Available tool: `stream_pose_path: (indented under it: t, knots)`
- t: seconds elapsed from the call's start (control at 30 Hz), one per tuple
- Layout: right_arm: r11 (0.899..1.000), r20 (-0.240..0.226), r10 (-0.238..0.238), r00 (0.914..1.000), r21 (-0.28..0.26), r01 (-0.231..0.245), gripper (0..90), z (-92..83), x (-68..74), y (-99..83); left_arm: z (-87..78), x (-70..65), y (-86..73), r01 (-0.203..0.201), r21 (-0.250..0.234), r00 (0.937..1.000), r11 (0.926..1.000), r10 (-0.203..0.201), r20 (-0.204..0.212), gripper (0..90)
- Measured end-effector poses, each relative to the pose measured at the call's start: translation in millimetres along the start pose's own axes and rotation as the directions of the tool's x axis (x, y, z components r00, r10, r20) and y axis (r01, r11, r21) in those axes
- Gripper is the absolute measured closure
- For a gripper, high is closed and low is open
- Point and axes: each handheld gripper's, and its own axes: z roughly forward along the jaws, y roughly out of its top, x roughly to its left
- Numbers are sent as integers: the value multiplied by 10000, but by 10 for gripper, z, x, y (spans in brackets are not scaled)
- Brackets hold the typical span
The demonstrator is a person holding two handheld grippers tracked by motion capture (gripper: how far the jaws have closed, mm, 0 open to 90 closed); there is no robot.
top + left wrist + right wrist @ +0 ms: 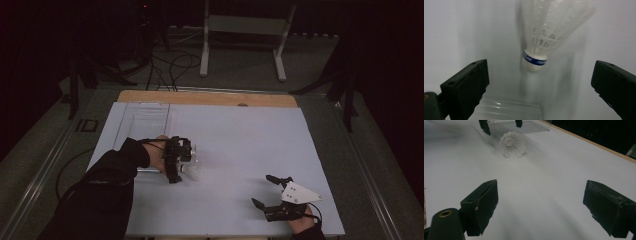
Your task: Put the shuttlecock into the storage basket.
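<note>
White table [240,135] holds a shuttlecock [544,37] lying loose between the wide-open left gripper [539,82]. See-through box [509,110] sits just beside it. Right gripper [540,205] gapes wide too, gripping nothing.

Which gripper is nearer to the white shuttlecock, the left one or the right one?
Left. The left gripper is open just before the shuttlecock, whose cork tip points toward it. The right gripper is open far off, near the table's front right corner.

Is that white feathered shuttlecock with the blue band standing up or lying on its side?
Lying on its side. The white shuttlecock with the blue band rests along the white table, cork end toward the open left gripper.
</note>
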Motion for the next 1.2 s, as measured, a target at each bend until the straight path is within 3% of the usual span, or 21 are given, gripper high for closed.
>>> stream_pose_path:
  t: [0.3,0.73,0.87,1.0,1.2]
  knots:
    - [10000,-13,6,10000,-14,-6,125,3,4,4,86,11,62,-379,634,9992,9973,387,-123,188]
    - [10000,-54,67,10000,-46,-68,125,-2,-5,5,159,43,99,-713,939,9974,9930,716,9,481]
    - [10000,-26,3,10000,-32,-3,125,-3,-2,6,200,53,101,-745,1168,9970,9904,767,-144,501]
    - [10000,-21,27,10000,-20,-27,125,-3,-6,4,203,58,105,-680,1111,9977,9915,684,3,535]
    - [10000,-8,49,10000,5,-49,125,-3,-3,5,237,55,114,-908,1179,9958,9889,893,181,610]
